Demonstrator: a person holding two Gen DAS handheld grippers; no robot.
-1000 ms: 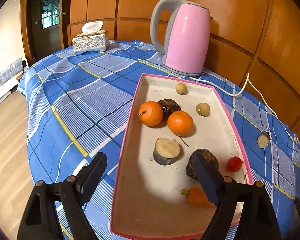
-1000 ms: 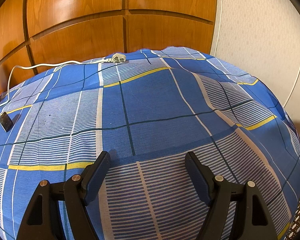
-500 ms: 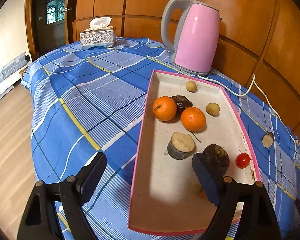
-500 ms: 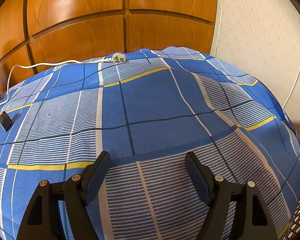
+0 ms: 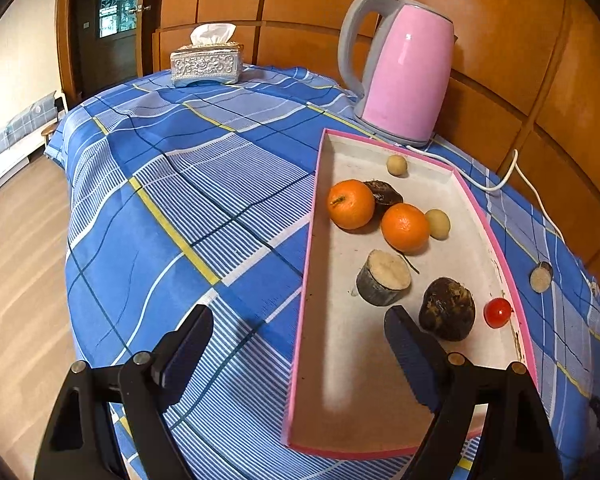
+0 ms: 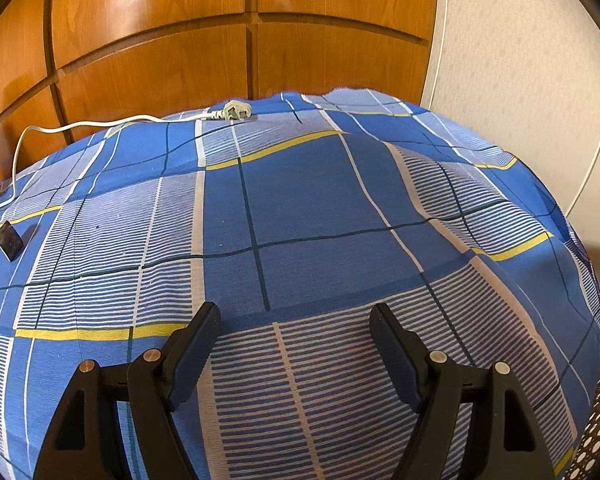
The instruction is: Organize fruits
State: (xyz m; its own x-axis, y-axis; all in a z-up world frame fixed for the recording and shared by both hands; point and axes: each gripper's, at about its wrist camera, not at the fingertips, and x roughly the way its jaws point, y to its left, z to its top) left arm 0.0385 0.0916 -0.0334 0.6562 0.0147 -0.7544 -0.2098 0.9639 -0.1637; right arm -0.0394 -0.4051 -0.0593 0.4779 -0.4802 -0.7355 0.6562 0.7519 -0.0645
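Observation:
A pink-rimmed tray [image 5: 306, 292] lies on the blue plaid tablecloth. In it are two oranges [image 5: 350, 204] [image 5: 405, 227], two small tan round fruits [image 5: 397, 165] [image 5: 438, 223], a cut sugarcane piece [image 5: 383, 277], two dark brown lumpy fruits [image 5: 447, 314] [image 5: 384, 195] and a cherry tomato [image 5: 497, 312]. My left gripper [image 5: 298, 350] is open and empty, straddling the tray's near left rim. My right gripper [image 6: 295, 346] is open and empty over bare cloth.
A pink kettle [image 5: 404, 72] stands behind the tray, its white cord [image 5: 516, 172] trailing right to a plug [image 6: 236, 111]. A tissue box [image 5: 206, 64] sits at the far left. A cut sugarcane piece [image 5: 541, 277] [image 6: 9, 240] lies on the cloth right of the tray. Wood panelling backs the table.
My left gripper has drawn back and shifted left, so the tray sits further right in view and the small orange piece near the tray's front is hidden. The right gripper has not moved.

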